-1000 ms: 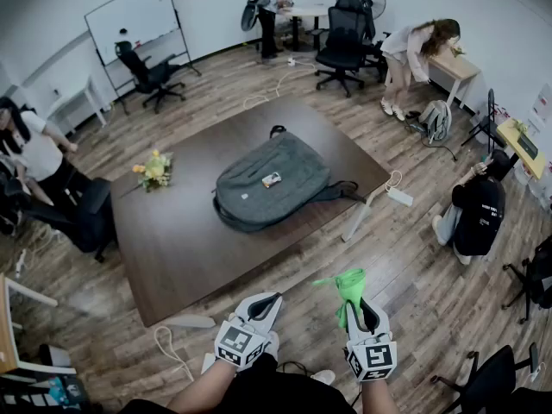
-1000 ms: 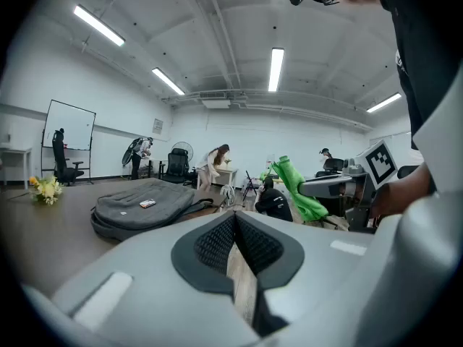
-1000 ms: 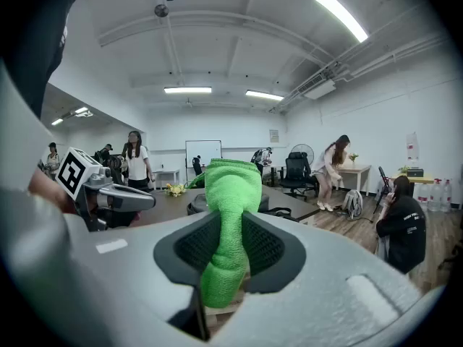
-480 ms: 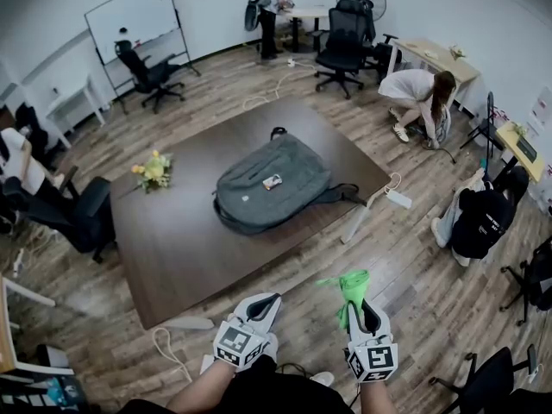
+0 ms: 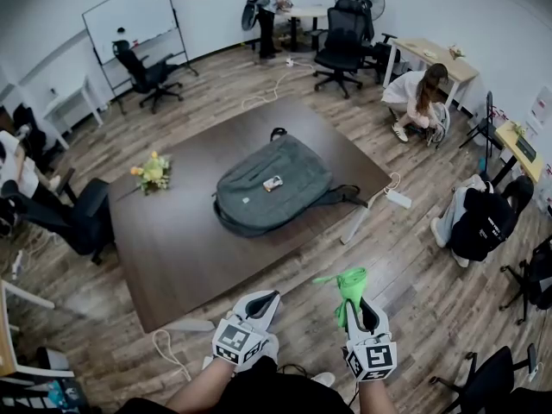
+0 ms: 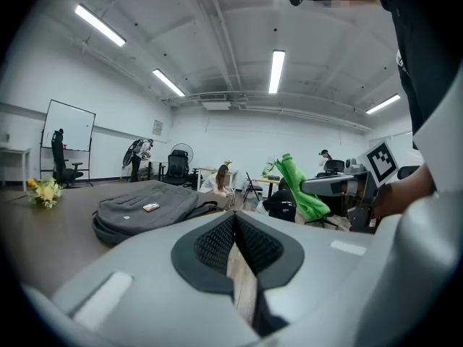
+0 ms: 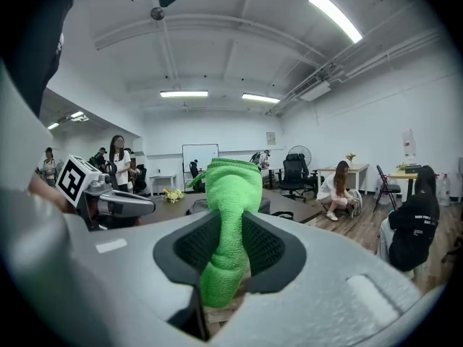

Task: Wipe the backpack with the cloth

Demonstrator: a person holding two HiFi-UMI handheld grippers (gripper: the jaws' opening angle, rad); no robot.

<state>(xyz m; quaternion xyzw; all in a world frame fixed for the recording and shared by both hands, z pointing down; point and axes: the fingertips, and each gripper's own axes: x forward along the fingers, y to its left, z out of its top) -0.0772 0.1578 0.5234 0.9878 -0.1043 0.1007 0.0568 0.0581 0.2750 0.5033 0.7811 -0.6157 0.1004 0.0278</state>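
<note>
A grey backpack (image 5: 272,182) lies flat on the dark brown table (image 5: 172,231), with a small card on its front; it also shows low at the left in the left gripper view, as the backpack (image 6: 145,212). My right gripper (image 5: 357,304) is shut on a bright green cloth (image 5: 348,285), which sticks up between the jaws as a rolled cloth (image 7: 230,215). My left gripper (image 5: 263,301) is shut with nothing in it. Both grippers hang over the wooden floor, well short of the table's near edge.
A small bunch of flowers (image 5: 153,169) stands on the table's left part. A power strip and cable (image 5: 398,197) lie on the floor by the table's right corner. People (image 5: 477,214) and office chairs (image 5: 341,46) ring the room. A white cable (image 5: 168,345) lies near my left gripper.
Both grippers have stayed almost still. The person at the right desk crouched down and shifted; the person at the far left moved away from the table.
</note>
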